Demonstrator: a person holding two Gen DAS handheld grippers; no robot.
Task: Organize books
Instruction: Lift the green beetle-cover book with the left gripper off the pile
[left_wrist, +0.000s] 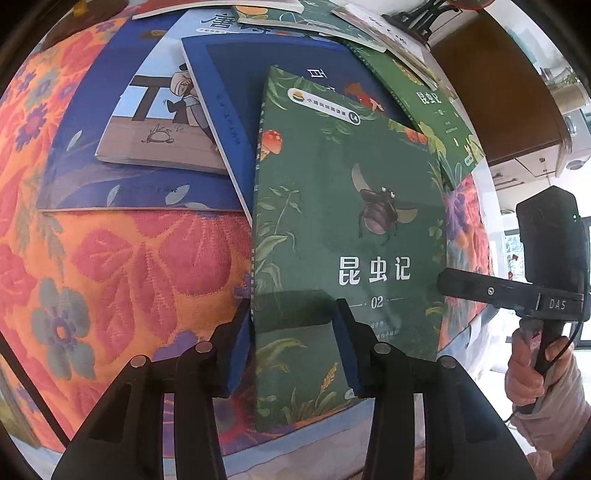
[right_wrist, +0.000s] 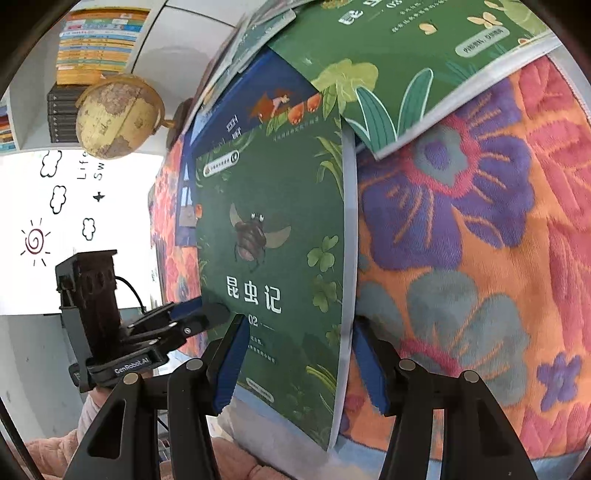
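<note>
Lying face up on a floral tablecloth (left_wrist: 110, 266), the green beetle book (left_wrist: 351, 236) bears a winged beetle, white title characters and the numeral 02. Its near left corner sits between the pads of the left gripper (left_wrist: 291, 343); the jaws stand narrow, but whether the pads press the cover cannot be told. Its near right corner lies between the blue pads of the right gripper (right_wrist: 301, 365), which stand partly apart and clear of the paper. Beyond the left gripper, the book overlaps a dark blue book (left_wrist: 236, 122). Farther left lies an illustrated blue book (left_wrist: 140, 122), and a second green book (left_wrist: 436, 110) lies past the far right corner. Right of the right gripper, bare orange, red and purple cloth (right_wrist: 480, 240) gives open room. A globe (right_wrist: 118, 114) and stacked shelf books (right_wrist: 96, 40) appear beyond the table. A hand (left_wrist: 532, 369) grips the right gripper's handle.
</note>
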